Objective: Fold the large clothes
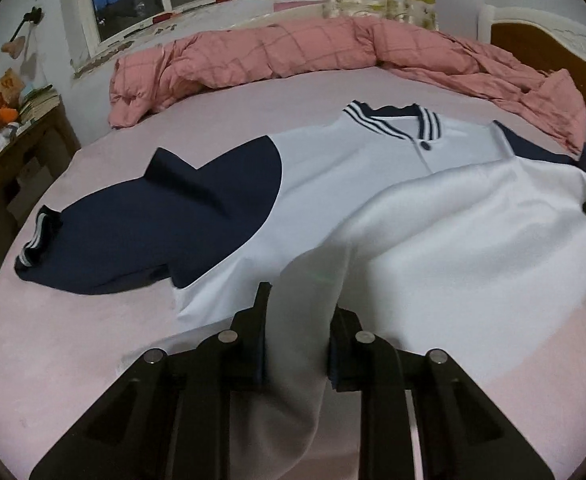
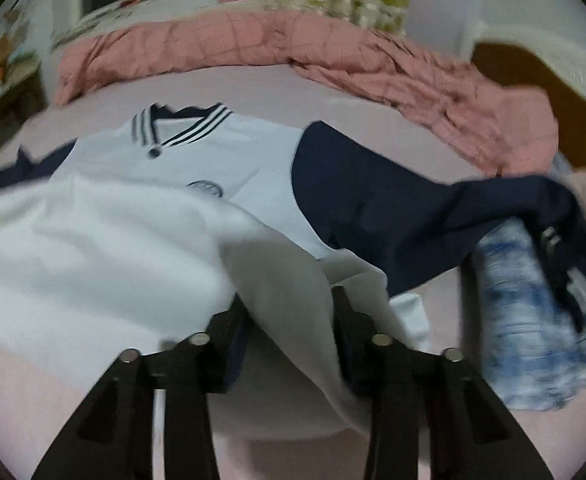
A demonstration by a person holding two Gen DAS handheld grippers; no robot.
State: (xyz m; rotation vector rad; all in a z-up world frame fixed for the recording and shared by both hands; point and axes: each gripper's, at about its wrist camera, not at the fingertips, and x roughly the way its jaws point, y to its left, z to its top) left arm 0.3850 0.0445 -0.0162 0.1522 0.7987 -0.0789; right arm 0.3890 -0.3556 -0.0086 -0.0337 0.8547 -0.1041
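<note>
Jacket (image 1: 373,168), white with navy sleeves, lies face up on the pink bed (image 1: 73,344), its bottom edge lifted off the sheet. Left gripper (image 1: 299,320) is clamped on the white hem; right gripper (image 2: 289,320) pinches the same hem. A pink quilt (image 1: 293,52) sits bunched behind.

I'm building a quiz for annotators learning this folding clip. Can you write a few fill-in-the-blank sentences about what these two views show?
1. The white jacket with navy sleeves lies on a bed with a ____ sheet.
2. The left hand-held gripper grips the jacket's ____ body fabric.
3. The striped collar closes with one ____ button.
4. The rumpled quilt is ____ checked.

Missing words: pink; white; navy; pink
</note>
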